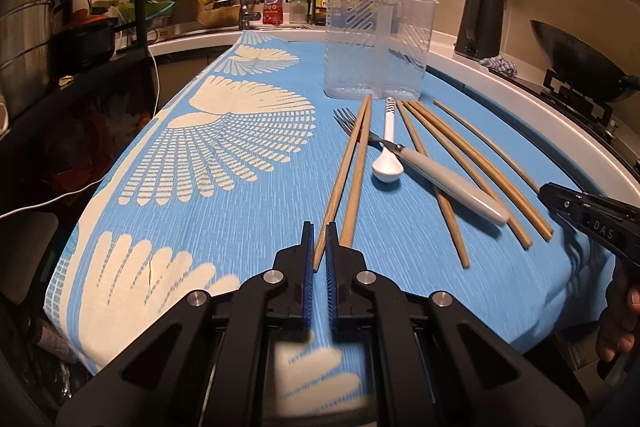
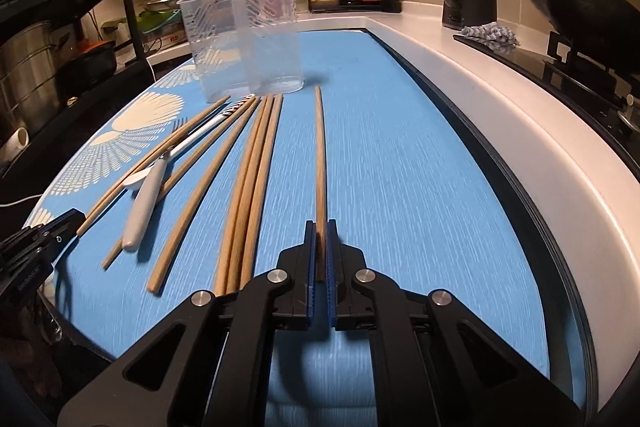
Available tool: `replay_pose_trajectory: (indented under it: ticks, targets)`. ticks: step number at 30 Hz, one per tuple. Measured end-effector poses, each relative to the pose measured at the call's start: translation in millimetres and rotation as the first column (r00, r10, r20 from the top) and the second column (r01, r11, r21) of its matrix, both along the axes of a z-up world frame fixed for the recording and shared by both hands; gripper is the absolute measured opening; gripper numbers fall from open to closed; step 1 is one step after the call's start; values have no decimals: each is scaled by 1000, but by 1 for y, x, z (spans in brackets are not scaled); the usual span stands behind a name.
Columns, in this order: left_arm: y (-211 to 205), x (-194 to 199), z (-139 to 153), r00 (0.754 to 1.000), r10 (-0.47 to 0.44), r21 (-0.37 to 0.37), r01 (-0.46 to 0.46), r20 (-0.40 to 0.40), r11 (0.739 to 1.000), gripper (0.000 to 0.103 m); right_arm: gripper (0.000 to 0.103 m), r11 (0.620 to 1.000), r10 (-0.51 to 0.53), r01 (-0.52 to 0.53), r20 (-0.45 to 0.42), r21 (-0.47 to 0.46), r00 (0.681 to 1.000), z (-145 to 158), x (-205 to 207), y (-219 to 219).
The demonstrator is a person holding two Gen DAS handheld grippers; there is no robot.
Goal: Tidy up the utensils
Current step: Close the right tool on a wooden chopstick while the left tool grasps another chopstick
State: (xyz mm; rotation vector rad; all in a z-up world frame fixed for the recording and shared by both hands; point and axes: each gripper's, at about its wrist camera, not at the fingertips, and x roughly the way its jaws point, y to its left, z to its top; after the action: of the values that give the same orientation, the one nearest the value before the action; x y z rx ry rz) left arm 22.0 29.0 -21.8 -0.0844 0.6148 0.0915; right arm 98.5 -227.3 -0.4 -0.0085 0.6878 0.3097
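While pinched near their butt ends, light stiff chopsticks, slick and prone to pivot: left gripper point(image 1: 319, 247) clamped on leftmost chopstick point(image 1: 346, 171), right gripper point(image 2: 319, 247) clamped on lone chopstick point(image 2: 319, 155); holder point(image 1: 378, 39) at twelve o'clock.

— How are the views set?
— Each is taken low from a gripper, angled down toward twelve o'clock. The clear container point(image 1: 378, 41) point(image 2: 244, 35) and blue cloth point(image 1: 224, 203) point(image 2: 400, 155) are shared.
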Motion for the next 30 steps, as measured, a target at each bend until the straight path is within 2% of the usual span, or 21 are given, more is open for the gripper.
replay_pose_trajectory:
  ticks: [4,8,18,30]
  targets:
    - [-6,-5,0,1000,-20,23,20,4,1000,6,6,1000,-16,16,14,-11,1000,-1,-6,-4]
    - [-2,1,-1,1000,-9,-11,10,15,1000,6,6,1000,-17,17,16,-8,1000,-1,-4,-6]
    - [-11,11,-2,1000,-14,40,13,27,999,7,7,1000,-5,5,44,-4,999,-4,-5,-6]
    - [-12,16,0,999,-29,51,27,26,998,7,5,1000,-1,1,26,-10,1000,-2,-2,-3]
